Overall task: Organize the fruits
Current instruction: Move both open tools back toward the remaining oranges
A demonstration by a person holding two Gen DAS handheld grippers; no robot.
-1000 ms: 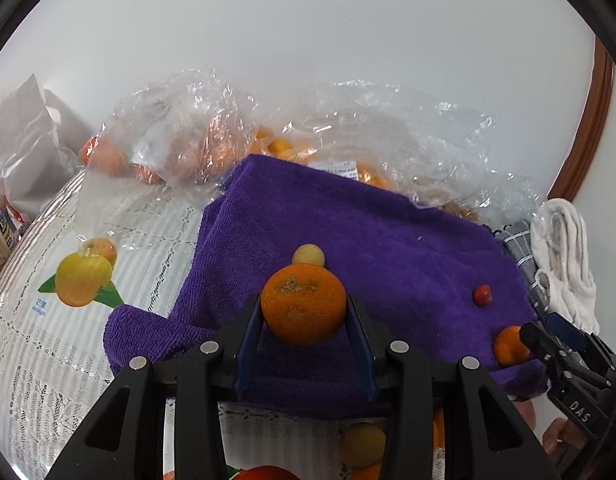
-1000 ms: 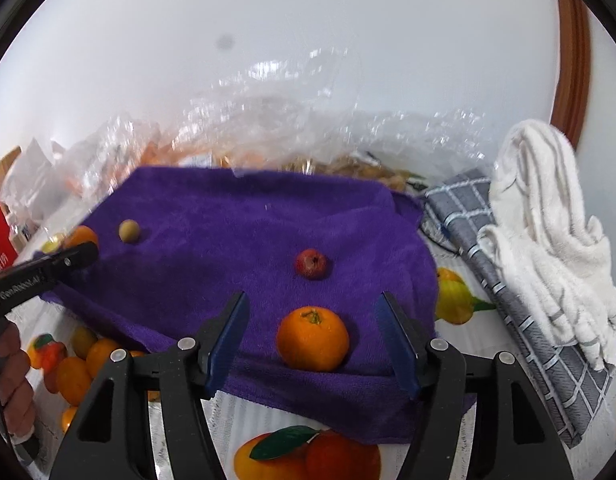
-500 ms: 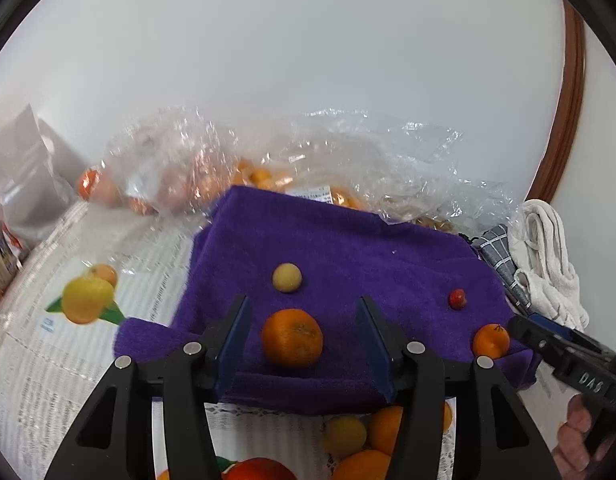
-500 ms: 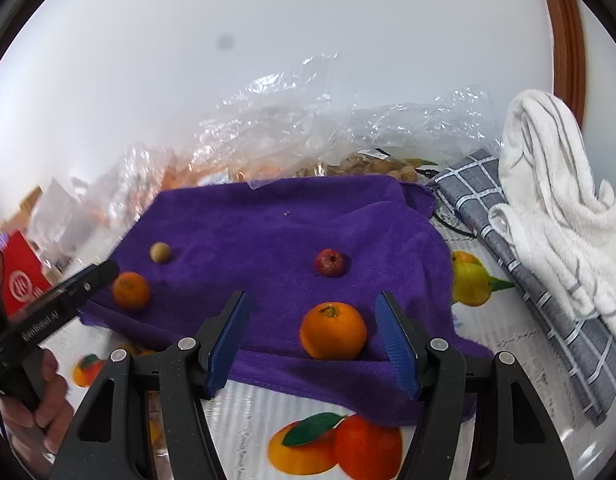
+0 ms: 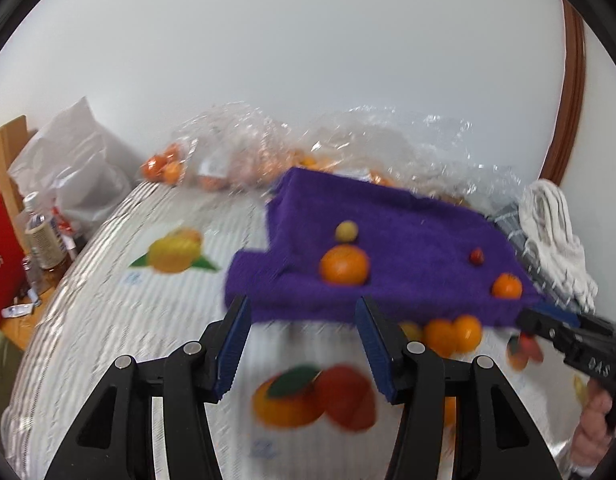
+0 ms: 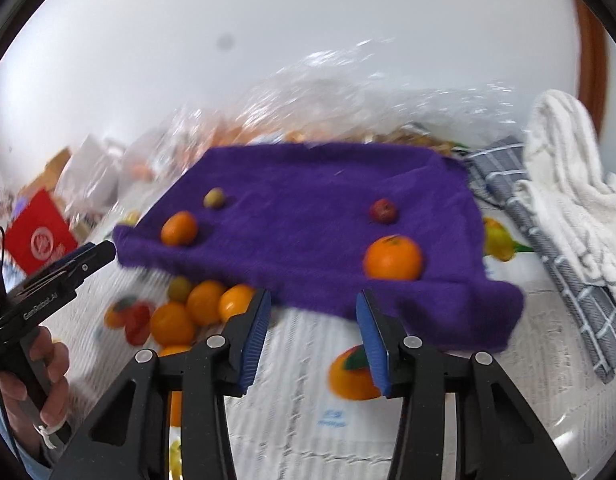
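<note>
A purple towel lies on the table. On it rest an orange, a small yellow fruit, a small red fruit and a second orange. My left gripper is open and empty, in front of the towel's near edge. My right gripper is open and empty, also short of the towel. Several loose oranges lie on the tablecloth by the towel's front edge.
Clear plastic bags with fruit lie behind the towel. A white towel and a grey checked cloth lie at the right. A red box, bottles and a white bag stand at the left.
My left gripper has let go of the orange, left it on the towel and drawn back. My right gripper has also drawn back from its orange. Both views are blurred by motion.
</note>
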